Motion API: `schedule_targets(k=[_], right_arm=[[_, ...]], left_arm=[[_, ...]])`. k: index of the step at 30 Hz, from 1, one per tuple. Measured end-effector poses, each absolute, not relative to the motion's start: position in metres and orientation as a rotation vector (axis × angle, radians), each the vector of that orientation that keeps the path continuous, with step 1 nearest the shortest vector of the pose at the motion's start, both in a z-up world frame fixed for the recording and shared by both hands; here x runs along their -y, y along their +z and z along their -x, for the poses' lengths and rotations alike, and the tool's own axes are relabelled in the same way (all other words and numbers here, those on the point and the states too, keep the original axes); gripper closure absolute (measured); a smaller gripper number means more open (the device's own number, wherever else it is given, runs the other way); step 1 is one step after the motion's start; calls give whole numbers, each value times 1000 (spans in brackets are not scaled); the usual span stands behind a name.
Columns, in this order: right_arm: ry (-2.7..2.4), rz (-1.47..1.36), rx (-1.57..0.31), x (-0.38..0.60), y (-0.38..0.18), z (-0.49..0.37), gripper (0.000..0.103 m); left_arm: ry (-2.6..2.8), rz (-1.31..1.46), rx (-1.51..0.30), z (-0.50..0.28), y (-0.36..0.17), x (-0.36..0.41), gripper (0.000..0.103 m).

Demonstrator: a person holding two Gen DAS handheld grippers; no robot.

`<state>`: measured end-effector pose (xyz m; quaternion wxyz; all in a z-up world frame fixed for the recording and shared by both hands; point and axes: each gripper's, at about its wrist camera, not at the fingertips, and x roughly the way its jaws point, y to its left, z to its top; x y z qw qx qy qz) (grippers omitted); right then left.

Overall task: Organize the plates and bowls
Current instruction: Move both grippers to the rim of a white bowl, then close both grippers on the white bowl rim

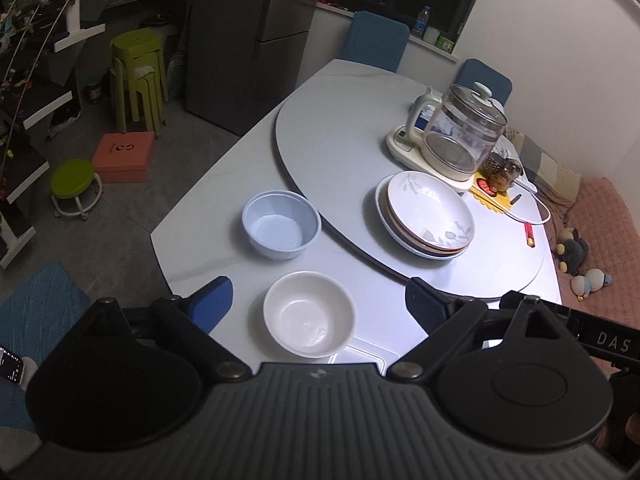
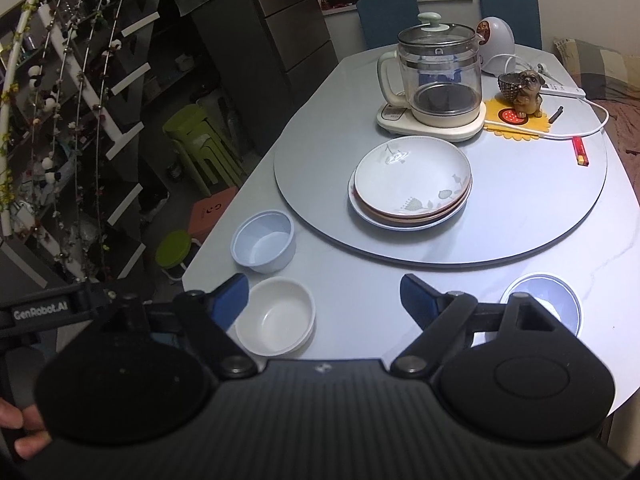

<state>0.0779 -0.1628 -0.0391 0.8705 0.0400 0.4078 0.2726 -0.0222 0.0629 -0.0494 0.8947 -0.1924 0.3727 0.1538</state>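
Note:
A stack of plates [image 1: 426,216] [image 2: 412,182], the top one white with a leaf print, sits on the round turntable [image 1: 340,140] [image 2: 520,208]. A white bowl [image 1: 309,314] [image 2: 276,316] stands near the table's front edge, a pale blue bowl [image 1: 281,224] [image 2: 263,241] just behind it. A third, bluish bowl [image 2: 550,294] stands at the front right, partly hidden by the right gripper's finger. My left gripper [image 1: 320,300] is open and empty, its fingers either side of the white bowl, above it. My right gripper [image 2: 322,298] is open and empty, right of the white bowl.
A glass kettle on its base [image 1: 460,136] [image 2: 438,76], a dog figurine [image 2: 526,92] on a yellow mat, a white cable and a red pencil [image 2: 580,151] sit at the turntable's back. Blue chairs [image 2: 388,16] stand behind the table. Green stools [image 1: 138,76] and an orange box [image 1: 124,156] are on the floor left.

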Motion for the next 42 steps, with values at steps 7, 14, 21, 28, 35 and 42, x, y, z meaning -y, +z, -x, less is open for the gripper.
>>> schedule_targets(k=[7, 14, 21, 28, 35, 42], right_arm=[[588, -69, -892, 146, -46, -86, 19], [582, -54, -915, 112, -50, -104, 19], [629, -26, -931, 69, -53, -123, 19], [608, -48, -1002, 32, -73, -152, 23], [582, -63, -1076, -1, -91, -174, 32], [516, -68, -1144, -23, -112, -193, 49]], left_arm=[[327, 409, -790, 5, -58, -83, 8], [332, 423, -816, -19, -65, -120, 8], [354, 437, -844, -46, -78, -176, 8], [323, 467, -894, -80, -103, -227, 8], [262, 518, -951, -111, -138, -263, 15], [178, 601, -1014, -143, -172, -288, 39]])
